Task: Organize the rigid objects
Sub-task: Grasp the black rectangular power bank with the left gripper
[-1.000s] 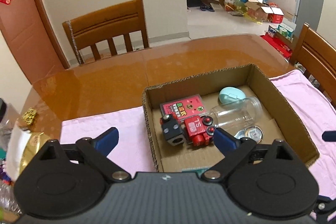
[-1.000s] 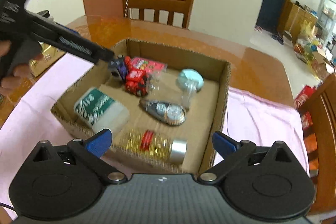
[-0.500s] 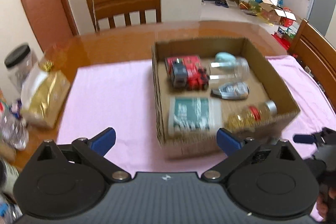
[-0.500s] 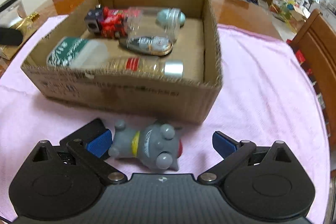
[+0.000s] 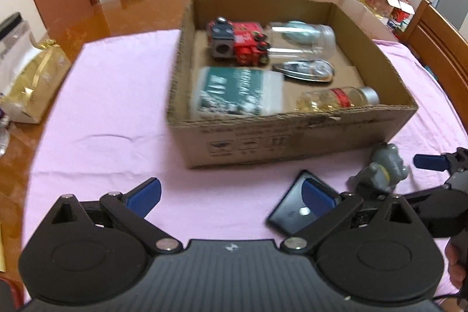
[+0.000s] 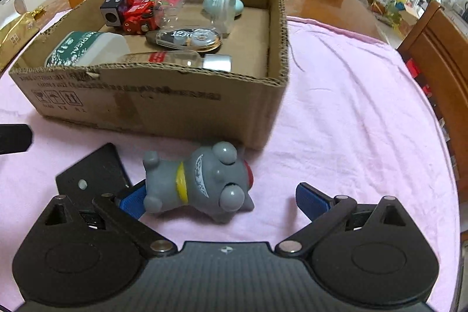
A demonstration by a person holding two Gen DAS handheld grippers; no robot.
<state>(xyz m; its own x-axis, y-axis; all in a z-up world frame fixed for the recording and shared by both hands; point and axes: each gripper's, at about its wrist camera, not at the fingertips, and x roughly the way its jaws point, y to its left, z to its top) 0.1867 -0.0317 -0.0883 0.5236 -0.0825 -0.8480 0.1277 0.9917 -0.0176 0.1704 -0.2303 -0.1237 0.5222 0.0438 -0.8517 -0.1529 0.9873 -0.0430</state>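
Both claws have dropped to the cloth: right claw (image 6: 222,199) gapes around the figurine (image 6: 201,183), left claw (image 5: 231,193) gapes idle. The figurine's rounded body may squirt toward the 12 o'clock box (image 6: 163,104).

The left claw (image 5: 231,196) is held low and level over the surface, its two blue-padded fingers (image 5: 145,193) spread wide with nothing between them. The right claw (image 6: 223,199) is likewise held low, its jaws spread wide apart. Its left finger (image 6: 133,199) is seen touching an item lying between the jaws, while its right finger is kept apart from that item, so nothing is gripped. In the left wrist view the right claw (image 5: 389,174) is seen at the right edge, beside the left claw, and part of the hand (image 5: 457,259) holding it is shown at the frame edge.
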